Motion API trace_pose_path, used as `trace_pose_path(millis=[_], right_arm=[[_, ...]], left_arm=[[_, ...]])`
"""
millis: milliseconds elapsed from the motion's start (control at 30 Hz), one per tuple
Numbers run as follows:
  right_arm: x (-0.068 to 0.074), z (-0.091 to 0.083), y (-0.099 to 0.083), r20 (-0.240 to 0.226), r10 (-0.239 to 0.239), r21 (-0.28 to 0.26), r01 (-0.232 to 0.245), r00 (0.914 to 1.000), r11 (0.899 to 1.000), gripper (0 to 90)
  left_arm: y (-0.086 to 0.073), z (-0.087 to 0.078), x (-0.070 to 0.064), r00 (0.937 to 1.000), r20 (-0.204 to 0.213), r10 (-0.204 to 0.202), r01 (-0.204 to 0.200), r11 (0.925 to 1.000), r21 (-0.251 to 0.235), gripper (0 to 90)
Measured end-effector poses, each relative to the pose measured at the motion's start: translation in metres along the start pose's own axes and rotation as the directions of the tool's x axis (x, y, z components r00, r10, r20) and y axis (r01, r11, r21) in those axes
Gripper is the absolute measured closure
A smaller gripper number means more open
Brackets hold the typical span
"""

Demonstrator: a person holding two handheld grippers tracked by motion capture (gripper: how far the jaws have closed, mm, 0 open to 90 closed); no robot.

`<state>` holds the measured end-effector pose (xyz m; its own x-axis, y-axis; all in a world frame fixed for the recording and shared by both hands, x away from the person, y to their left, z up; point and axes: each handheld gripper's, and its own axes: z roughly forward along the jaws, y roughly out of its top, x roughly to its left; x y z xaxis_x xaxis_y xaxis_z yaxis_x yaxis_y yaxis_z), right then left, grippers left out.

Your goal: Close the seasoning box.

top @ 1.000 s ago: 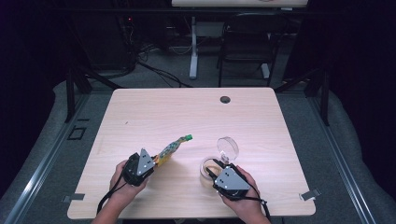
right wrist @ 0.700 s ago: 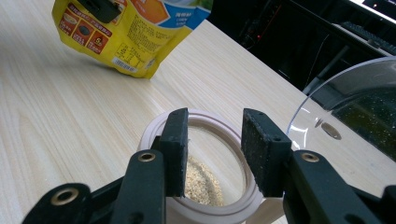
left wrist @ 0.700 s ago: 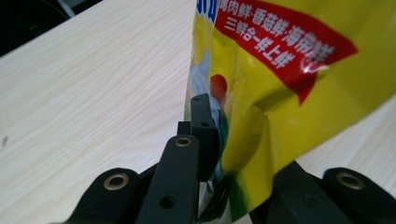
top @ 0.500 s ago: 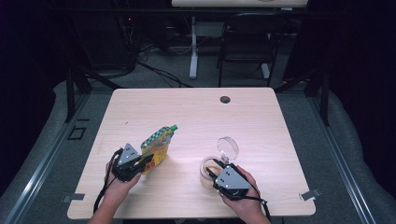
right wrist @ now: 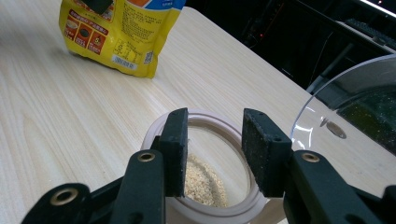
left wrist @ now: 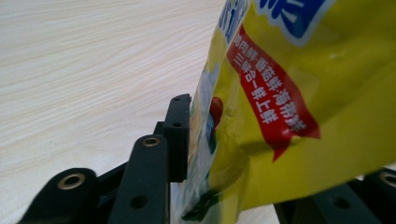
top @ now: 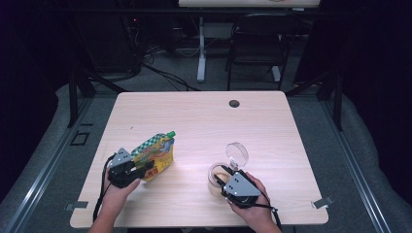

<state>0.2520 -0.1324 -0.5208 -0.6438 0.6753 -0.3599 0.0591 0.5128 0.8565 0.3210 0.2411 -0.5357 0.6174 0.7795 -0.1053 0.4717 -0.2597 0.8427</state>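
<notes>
Holding yellow pouch (top: 156, 157) upright off the tabletop (top: 204, 121) | left gripper (top: 130, 169) jaws pinch its lower edge, likely readying a pour | right gripper (top: 228, 180) jaws straddle the jar (right wrist: 205, 172) rim, gap visible, apparently steadying it | lid (top: 237, 154) hinged open, grain inside.

The pouch (top: 154, 156) stands on the table (top: 204, 121) at my left. At my right is the jar (top: 217, 175), its lid (top: 237, 154) just behind it.
</notes>
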Motion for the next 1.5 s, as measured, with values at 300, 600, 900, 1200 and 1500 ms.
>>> trace_pose_path(millis=[300, 600, 900, 1200, 1500], right_arm=[[-0.002, 0.0, 0.001, -0.018, 0.02, 0.003, -0.02, 0.9996, 1.0, 60.3], [-0.003, -0.002, 0.003, -0.03, 0.035, 0.009, -0.035, 0.999, 0.999, 59.3], [-0.006, -0.002, 0.004, -0.039, 0.061, 0.017, -0.06, 0.9974, 0.998, 58.9], [-0.007, -0.005, 0.007, -0.047, 0.077, 0.014, -0.077, 0.9959, 0.997, 59.7], [-0.017, -0.015, 0.011, -0.053, 0.11, 0.009, -0.11, 0.9925, 0.994, 61.6]], left_arm=[[-0.003, -0.004, 0.004, 0.9988, 0.006, -0.049, 0.049, 0.9983, -0.032, 58.0], [-0.007, -0.011, 0.004, 0.9973, -0.005, -0.074, 0.073, 0.9961, -0.049, 51.8], [-0.011, -0.017, 0.004, 0.9971, -0.006, -0.075, 0.075, 0.996, -0.047, 48.3], [-0.012, -0.022, 0.004, 0.9969, -0.008, -0.079, 0.078, 0.9955, -0.054, 47.2], [-0.017, -0.029, -0.002, 0.9992, -0.012, -0.039, 0.039, 0.9989, -0.026, 46.3]])
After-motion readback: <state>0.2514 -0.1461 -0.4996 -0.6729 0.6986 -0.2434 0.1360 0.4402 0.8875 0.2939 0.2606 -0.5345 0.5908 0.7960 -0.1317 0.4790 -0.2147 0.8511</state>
